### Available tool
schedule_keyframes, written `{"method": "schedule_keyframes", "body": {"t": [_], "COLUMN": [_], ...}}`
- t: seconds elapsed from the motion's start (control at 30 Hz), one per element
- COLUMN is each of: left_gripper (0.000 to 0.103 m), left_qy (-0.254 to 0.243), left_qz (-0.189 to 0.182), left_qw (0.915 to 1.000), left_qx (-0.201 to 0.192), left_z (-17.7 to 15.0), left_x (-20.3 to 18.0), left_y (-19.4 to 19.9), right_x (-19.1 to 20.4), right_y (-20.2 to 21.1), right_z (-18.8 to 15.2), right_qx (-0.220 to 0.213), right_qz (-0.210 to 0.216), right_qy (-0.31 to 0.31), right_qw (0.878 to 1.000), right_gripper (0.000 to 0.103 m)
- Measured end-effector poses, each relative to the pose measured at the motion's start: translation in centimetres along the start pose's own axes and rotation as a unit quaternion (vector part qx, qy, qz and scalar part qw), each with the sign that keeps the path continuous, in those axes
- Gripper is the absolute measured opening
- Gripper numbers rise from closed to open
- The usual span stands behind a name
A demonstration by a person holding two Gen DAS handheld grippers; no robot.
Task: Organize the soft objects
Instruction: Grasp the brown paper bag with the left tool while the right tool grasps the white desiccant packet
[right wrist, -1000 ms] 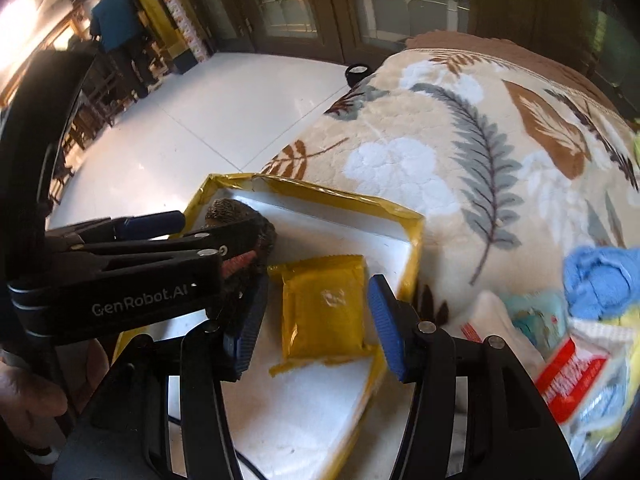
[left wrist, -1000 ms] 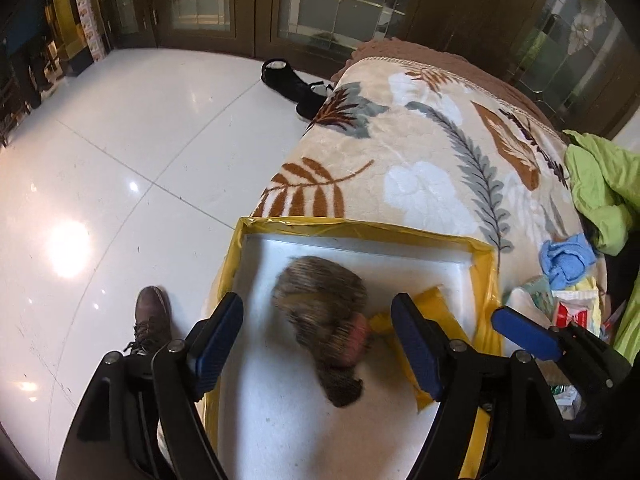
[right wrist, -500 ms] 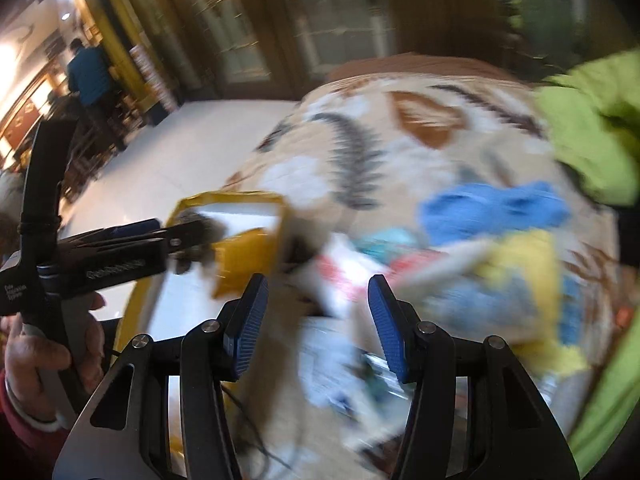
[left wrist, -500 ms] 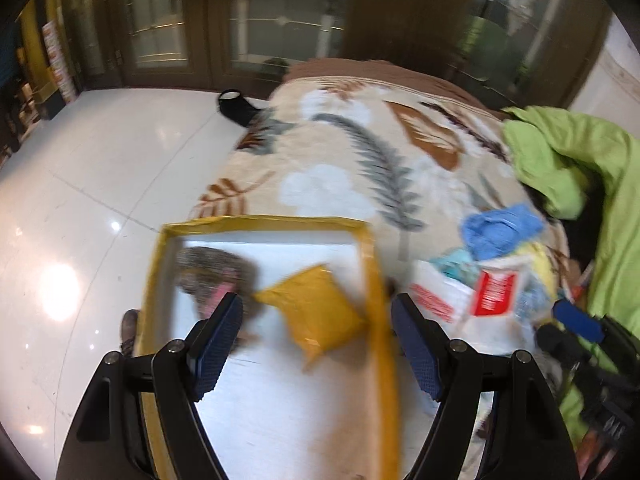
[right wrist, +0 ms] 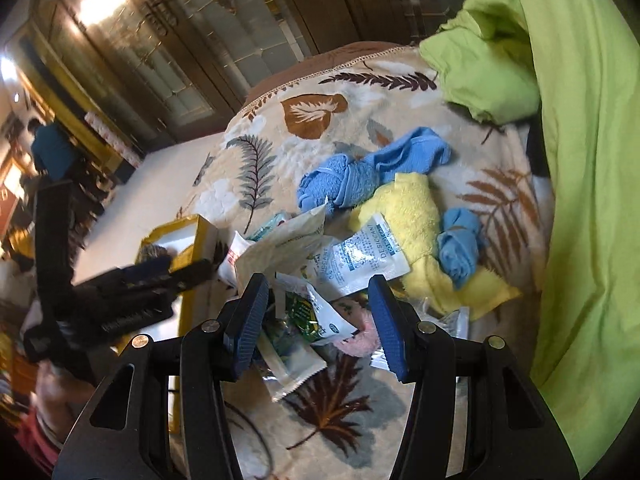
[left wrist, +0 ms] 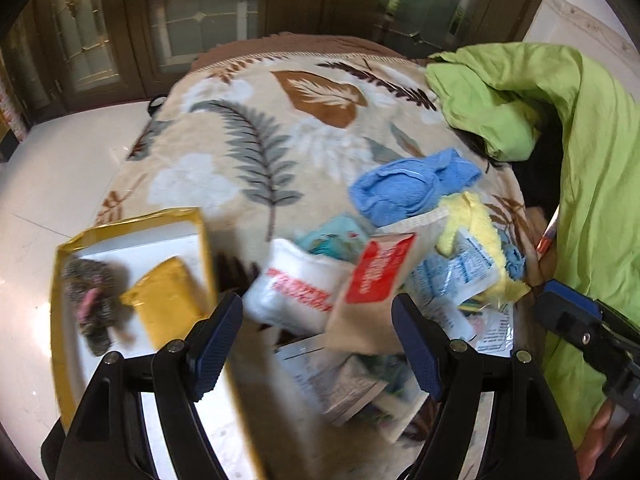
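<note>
Mostly a leaf-print blanket fills both views, with a green cloth heaped along its right side and cut off by the frame edge. Yellow-rimmed tray sits at the blanket's left edge; left wrist view shows its inside, motion-blurred: a brown furry toy beside a yellow pouch. Right wrist view shows only a corner of that tray, the rest hidden behind the left hand-held gripper.

Pile of soft things lies mid-blanket, right of the tray: blue towel, yellow cloth under it, small blue roll on the yellow cloth, white desiccant packet, red-and-white packet, white pouch with red print. Print is readable only on the desiccant packet; other labels are too blurred.

Only the right wrist view shows a green-printed sachet and something pink and fuzzy, partly hidden by the right hand-held gripper. Only the left view shows the red packet face.

Left hand-held gripper: jaws wide apart over the pile, nothing gripped. Right hand-held gripper: jaws parted about halfway, hovering above the sachets, pads touching nothing visible.
</note>
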State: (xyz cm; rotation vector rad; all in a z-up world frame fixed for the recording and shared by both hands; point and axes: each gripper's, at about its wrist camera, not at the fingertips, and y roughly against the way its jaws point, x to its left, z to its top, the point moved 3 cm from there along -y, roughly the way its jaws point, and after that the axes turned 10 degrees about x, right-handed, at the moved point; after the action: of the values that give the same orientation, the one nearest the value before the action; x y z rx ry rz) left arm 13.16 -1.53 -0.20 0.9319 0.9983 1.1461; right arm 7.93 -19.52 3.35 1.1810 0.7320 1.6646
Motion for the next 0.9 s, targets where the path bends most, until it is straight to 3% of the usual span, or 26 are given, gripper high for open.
{"method": "schedule_keyframes", "body": {"t": [0.3, 0.5, 0.57, 0.6, 0.73, 0.9], "left_gripper": [0.077, 0.075, 0.052, 0.049, 0.042, 0.039], "left_qy": [-0.041, -0.036, -0.031, -0.032, -0.040, -0.028], "left_qz": [0.017, 0.031, 0.022, 0.022, 0.024, 0.002], "left_qw": [0.9985, 0.9972, 0.9975, 0.9974, 0.9970, 0.9980], "left_qx": [0.031, 0.058, 0.059, 0.060, 0.062, 0.056], "left_z": [2.2, 2.9, 3.0, 3.0, 3.0, 3.3], "left_x": [-3.8, -3.6, -3.1, -3.0, -2.9, -2.1], "left_y": [-3.4, -5.6, -5.8, -5.8, -5.8, -5.0], "right_x": [-1.9, -3.9, -4.3, -4.6, -5.4, -6.6], "right_y": [-1.1, -2.2, -2.9, -3.3, -5.0, -6.6], "right_z": [1.4, 2.2, 2.0, 1.8, 1.1, 0.6], "right_qx": [0.007, 0.021, 0.031, 0.039, 0.060, 0.068], "right_qz": [-0.005, 0.000, 0.013, 0.028, 0.090, 0.107], "right_qy": [-0.040, -0.069, -0.079, -0.094, -0.148, -0.214], "right_qw": [0.999, 0.997, 0.996, 0.994, 0.983, 0.969], "right_gripper": [0.053, 0.053, 0.053, 0.053, 0.053, 0.053]}}
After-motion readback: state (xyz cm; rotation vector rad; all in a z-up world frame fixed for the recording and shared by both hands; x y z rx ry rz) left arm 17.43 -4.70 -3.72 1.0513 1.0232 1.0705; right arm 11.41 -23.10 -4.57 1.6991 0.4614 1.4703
